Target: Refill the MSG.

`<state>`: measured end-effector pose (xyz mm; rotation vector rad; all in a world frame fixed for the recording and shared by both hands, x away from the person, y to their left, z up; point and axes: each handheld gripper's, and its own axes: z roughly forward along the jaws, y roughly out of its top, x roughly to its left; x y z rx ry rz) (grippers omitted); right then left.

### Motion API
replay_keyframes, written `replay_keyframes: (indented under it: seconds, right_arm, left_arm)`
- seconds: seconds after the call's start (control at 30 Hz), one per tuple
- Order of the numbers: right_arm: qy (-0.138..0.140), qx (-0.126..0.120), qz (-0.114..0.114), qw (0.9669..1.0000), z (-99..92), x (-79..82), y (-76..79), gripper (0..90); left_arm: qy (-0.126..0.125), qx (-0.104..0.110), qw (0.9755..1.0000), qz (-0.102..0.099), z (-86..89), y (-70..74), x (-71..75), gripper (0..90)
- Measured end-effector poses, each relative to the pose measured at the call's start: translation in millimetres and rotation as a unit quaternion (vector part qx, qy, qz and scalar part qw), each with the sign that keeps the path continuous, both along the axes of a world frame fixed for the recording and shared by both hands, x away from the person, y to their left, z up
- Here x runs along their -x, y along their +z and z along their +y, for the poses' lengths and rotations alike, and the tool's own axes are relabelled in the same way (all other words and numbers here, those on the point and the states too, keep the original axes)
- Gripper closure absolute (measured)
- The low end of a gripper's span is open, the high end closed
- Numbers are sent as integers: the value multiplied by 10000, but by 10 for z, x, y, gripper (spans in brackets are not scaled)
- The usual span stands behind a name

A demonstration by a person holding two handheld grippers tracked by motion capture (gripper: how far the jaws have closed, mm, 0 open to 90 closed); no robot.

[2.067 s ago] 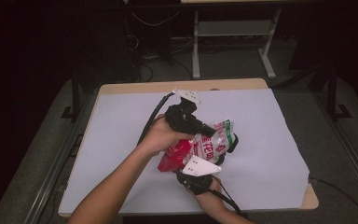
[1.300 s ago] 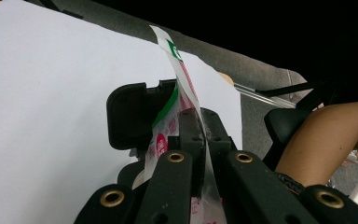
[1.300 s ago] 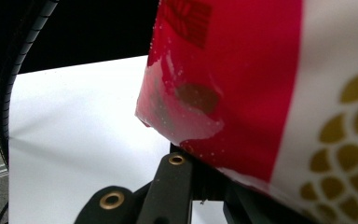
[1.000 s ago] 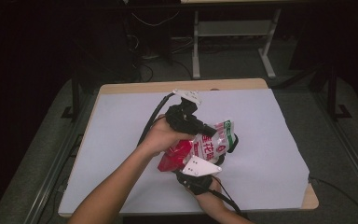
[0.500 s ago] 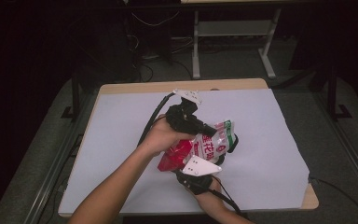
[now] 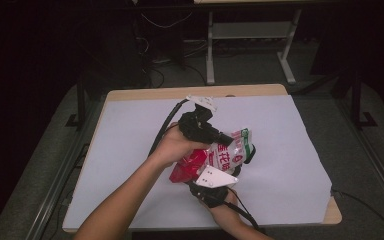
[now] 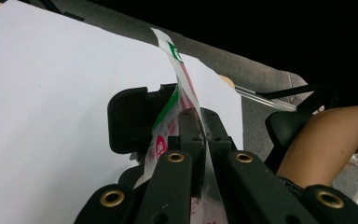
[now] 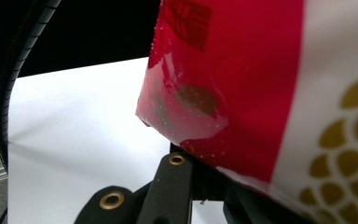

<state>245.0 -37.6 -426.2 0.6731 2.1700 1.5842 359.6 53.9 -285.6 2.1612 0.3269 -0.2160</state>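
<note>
Both grippers clamp the bag (image 6: 220, 155) near the table's (image 6: 290, 130) middle. The left gripper (image 6: 227, 139) grips its top seam; the right gripper (image 6: 219, 176) grips its bottom.

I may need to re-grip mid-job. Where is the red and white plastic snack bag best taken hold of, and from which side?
Take the red and white plastic snack bag by its flat sealed edges, probably one gripper per end. The left gripper is shut on the thin white and green end seam; the right gripper pinches the red end from below. The puffed middle would likely slip or crush.

A dark lab: paper-covered table (image 6: 290, 150), floor cables (image 6: 155, 22).
</note>
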Motion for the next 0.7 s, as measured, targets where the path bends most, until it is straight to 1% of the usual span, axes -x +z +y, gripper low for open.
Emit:
replay_keyframes:
  seconds: [0.07,0.13,0.17,0.4,0.47,0.7]
  right_arm:
    - [1,-10,19,10000,0,-2,0,900]
    - [-1,-26,32,10000,1,-3,0,900]
    - [2,-24,29,10000,2,-3,0,899]
    - [3,-28,33,10000,3,-9,4,899]
    - [7,-28,29,10000,7,-11,4,899]
    - [7,-28,25,10000,12,-7,6,900]
  left_arm:
    - [6,-24,10000,-17,-5,-1,-3,897]
    - [31,2,10000,-12,-10,-5,-1,897]
    - [14,-21,10000,-6,-6,-1,-4,897]
    - [52,3,10000,12,-7,-1,-6,897]
    - [53,-13,10000,-7,-6,-3,-10,897]
    - [69,38,10000,0,-17,-7,-4,897]
